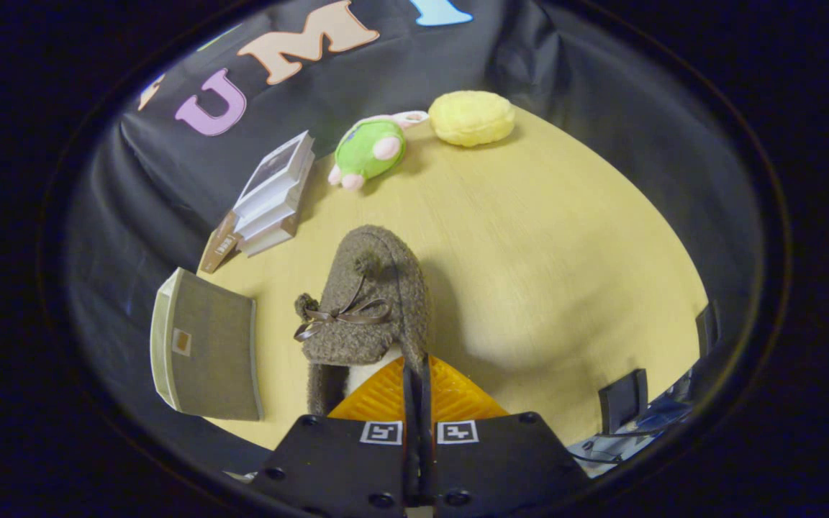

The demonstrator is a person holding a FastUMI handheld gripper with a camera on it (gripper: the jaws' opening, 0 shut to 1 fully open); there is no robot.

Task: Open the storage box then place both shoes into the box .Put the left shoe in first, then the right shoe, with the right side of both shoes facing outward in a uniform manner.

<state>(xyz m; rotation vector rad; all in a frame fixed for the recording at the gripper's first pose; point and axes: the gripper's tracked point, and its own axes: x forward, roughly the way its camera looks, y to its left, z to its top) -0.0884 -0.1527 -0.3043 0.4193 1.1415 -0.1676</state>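
A brown fuzzy shoe (368, 302) with a thin ribbon bow and small pompoms hangs just ahead of the fingers, toe pointing away from me. My gripper (415, 368) is shut on the shoe's right rim near the heel, the fingers pressed almost together on the thin wall. The pale lining shows just left of the fingers. The shoe casts a wide shadow on the table to its right. The storage box (206, 352), olive-brown fabric with a small label tag and a pale edge, stands left of the shoe; whether it is open I cannot tell.
The pale wooden table (544, 237) stretches ahead and to the right. A stack of books (270, 194) lies beyond the box. A green plush toy (368, 150) and a yellow plush cushion (472, 117) sit at the far edge. Dark clamps and cables (630, 403) are at the right.
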